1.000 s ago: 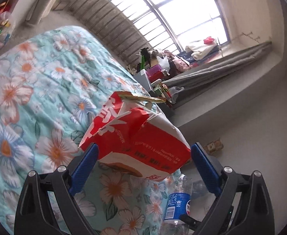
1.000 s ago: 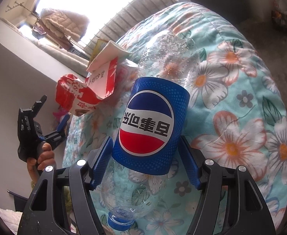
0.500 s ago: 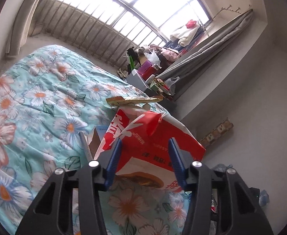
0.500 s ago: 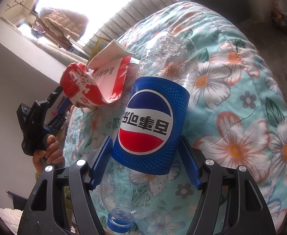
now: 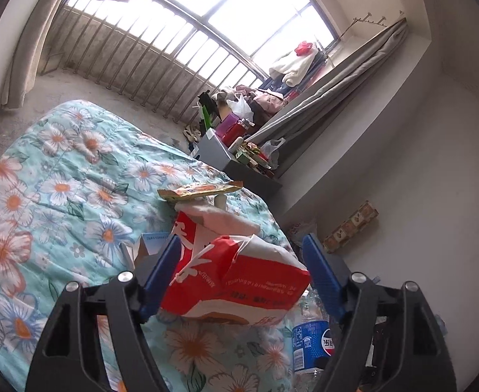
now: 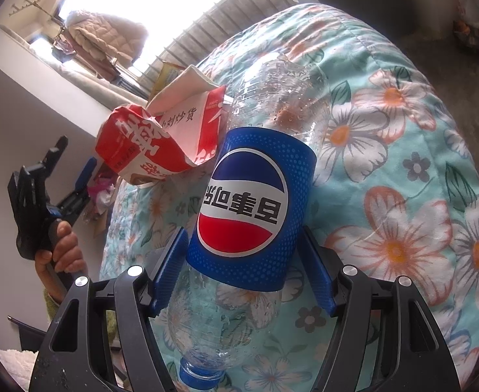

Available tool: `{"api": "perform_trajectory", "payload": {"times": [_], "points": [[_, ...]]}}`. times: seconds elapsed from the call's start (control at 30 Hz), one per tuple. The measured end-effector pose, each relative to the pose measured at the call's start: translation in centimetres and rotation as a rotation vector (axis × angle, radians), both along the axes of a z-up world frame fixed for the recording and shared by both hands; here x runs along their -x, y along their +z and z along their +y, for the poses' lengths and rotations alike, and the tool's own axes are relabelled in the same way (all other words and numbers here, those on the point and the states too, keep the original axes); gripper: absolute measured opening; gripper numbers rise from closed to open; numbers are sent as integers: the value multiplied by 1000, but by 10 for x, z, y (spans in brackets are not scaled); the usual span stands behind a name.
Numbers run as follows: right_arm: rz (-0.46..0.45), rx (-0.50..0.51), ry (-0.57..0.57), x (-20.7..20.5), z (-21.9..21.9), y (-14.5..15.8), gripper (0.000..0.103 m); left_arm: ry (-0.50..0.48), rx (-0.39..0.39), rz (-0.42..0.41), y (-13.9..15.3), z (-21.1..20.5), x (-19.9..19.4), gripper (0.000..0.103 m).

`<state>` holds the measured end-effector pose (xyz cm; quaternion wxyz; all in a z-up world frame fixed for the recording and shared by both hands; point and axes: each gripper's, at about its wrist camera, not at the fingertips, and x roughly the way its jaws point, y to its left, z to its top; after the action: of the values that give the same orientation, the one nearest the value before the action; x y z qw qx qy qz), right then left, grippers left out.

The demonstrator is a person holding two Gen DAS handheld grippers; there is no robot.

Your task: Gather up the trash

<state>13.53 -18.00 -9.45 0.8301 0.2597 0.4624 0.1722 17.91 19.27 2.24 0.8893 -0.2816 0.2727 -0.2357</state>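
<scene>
Well, the bed (image 5: 59,176) under its flowered quilt carries the trash, and gathering is midway. The right gripper (image 6: 242,274) has its fingers closed on a bottle (image 6: 255,202) — clear, empty, blue label, cap toward the camera — lying on the quilt. The left gripper (image 5: 242,274) has its fingers opening around a crumpled red-and-white carton (image 5: 236,277), the left pad touching, the right one apart. Next, I'd judge, it needs a firm regrip, since the carton looks soft and crushable. Beyond lies a flat yellow wrapper (image 5: 200,191).
</scene>
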Motion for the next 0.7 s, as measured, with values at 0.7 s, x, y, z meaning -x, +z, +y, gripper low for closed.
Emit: {"api": "perform_trajectory", "payload": {"times": [0.7], "points": [[18,-35,21,-2,5,-3,63,-259,-115,-8,-37,-46,5,74]]}}
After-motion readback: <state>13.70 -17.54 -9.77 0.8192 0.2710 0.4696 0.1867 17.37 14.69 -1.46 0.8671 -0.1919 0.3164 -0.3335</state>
